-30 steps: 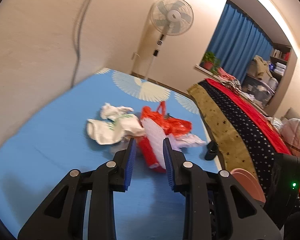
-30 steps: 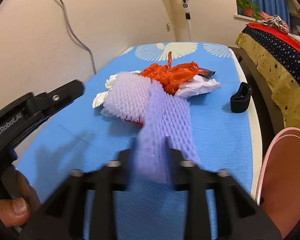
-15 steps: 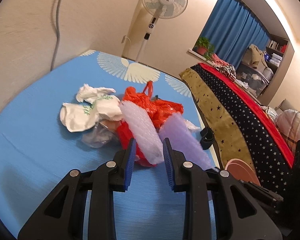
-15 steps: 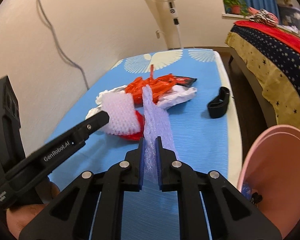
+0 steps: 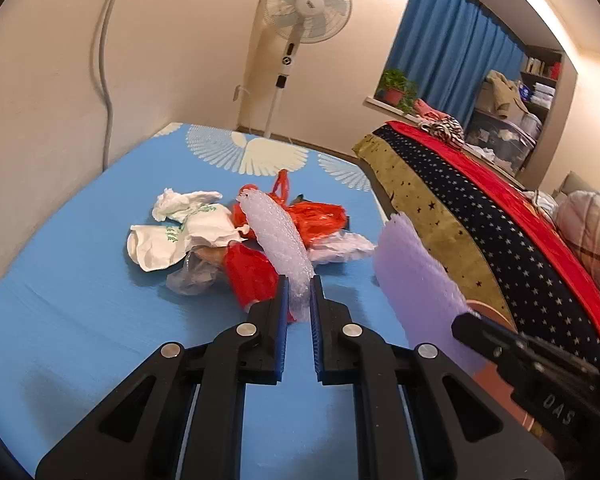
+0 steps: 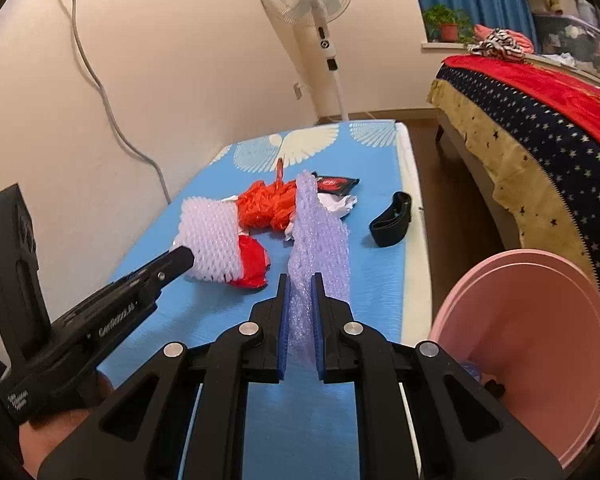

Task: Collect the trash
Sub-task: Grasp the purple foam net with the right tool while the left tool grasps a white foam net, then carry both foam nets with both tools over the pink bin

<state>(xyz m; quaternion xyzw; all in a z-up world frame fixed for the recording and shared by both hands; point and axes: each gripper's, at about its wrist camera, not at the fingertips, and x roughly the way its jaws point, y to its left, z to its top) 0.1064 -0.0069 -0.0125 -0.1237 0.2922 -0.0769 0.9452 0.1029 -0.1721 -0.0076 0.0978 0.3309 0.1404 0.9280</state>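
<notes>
Left wrist: the left hand-held gripper (image 5: 299,300) has just closed its jaws, now clamped on the white foam net (image 5: 278,236) sticking out ahead of it, trash pile (image 5: 204,236) beyond on the table (image 5: 60,300)

Right wrist: the right hand-held gripper (image 6: 300,300) grips the purple foam net (image 6: 320,236) (lifted clear), pink bin (image 6: 540,340) just right; both pieces look ready to drop

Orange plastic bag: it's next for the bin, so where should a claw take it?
Probably the handle loop standing up at the far end of the orange plastic bag, from above, claw closing across the thin strip; the crumpled body is wide and partly behind the white foam net.
</notes>
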